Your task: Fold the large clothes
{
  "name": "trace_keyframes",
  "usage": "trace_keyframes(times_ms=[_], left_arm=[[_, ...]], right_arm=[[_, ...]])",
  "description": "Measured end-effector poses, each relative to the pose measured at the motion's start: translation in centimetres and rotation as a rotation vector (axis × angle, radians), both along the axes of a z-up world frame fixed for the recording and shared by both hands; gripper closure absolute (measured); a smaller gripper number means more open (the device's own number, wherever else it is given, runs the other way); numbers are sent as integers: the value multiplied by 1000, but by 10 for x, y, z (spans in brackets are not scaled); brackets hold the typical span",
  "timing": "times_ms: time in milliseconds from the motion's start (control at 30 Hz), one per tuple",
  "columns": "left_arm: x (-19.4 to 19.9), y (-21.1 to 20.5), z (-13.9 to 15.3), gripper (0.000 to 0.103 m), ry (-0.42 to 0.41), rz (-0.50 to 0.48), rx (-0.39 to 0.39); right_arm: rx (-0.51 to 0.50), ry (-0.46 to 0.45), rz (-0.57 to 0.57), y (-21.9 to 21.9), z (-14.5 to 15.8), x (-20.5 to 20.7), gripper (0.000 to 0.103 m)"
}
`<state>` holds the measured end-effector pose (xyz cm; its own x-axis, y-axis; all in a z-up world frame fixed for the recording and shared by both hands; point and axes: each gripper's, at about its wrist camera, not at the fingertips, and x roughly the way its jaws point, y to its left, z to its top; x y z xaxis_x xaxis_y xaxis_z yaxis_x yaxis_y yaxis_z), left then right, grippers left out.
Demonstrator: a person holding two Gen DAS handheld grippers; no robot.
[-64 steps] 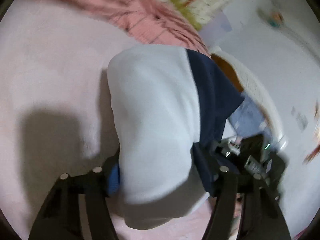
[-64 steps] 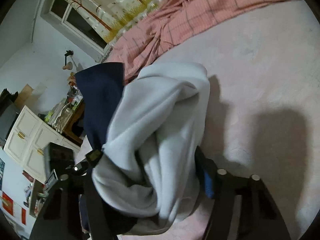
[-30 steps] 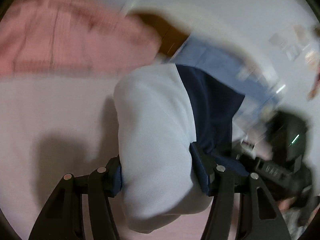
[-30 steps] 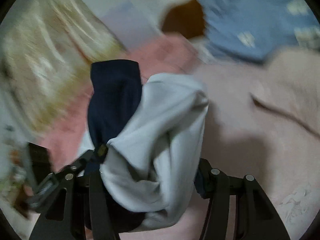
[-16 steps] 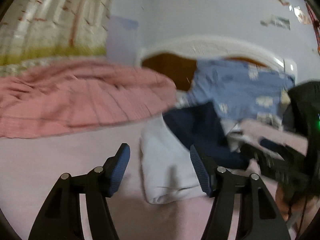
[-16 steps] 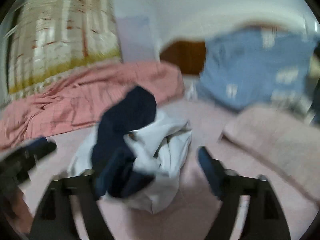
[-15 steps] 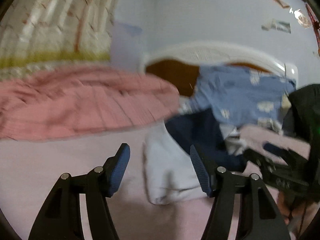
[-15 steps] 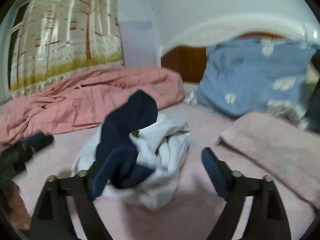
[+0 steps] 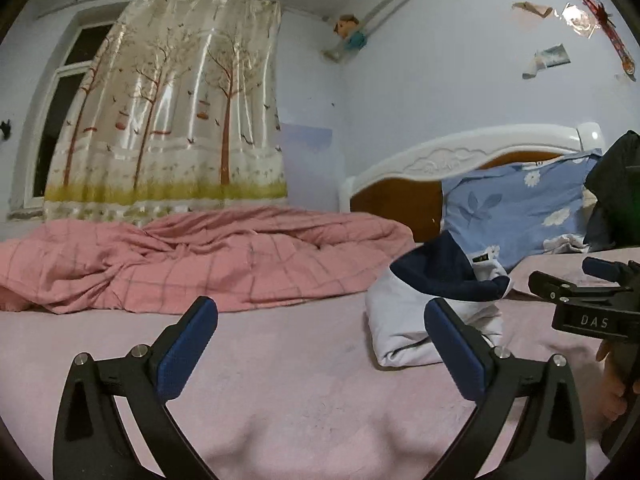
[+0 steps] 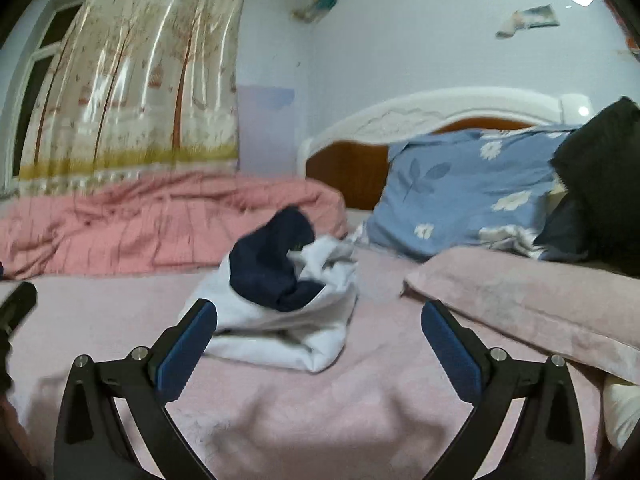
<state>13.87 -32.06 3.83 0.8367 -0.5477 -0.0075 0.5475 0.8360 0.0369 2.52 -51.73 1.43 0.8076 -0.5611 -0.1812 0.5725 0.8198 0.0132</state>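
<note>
Left hand-held gripper, right hand-held gripper just opened wide, empty; garment released.

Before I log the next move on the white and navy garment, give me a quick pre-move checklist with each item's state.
1. Left gripper jaws, just opened, empty: ok.
2. Right gripper jaws, just opened, empty: ok.
3. Garment resting free on the pink sheet: ok.
4. Fold neat: not ok, navy part bunched on top.
5. Garment clear of the blue pillow: ok.
6. Sleeves tucked in: cannot tell.
</note>
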Motion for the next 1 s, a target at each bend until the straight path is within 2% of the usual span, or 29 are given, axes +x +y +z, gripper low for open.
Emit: trace_keyframes(times_ms=[133, 233, 333, 1000], left_arm=[[8, 3, -2, 0, 34, -5, -14], [12, 2, -2, 0, 56, 3, -10], [5, 1, -1, 0, 27, 55, -1], [-4, -1, -3, 0, -16, 62, 8]], right_arm=[[-52, -34, -4, 9, 1, -7, 0], [-55, -29, -3, 9, 1, -6, 0], [-56, -28, -5, 9, 2, -5, 0], [-67, -35, -11, 10, 0, -5, 0]])
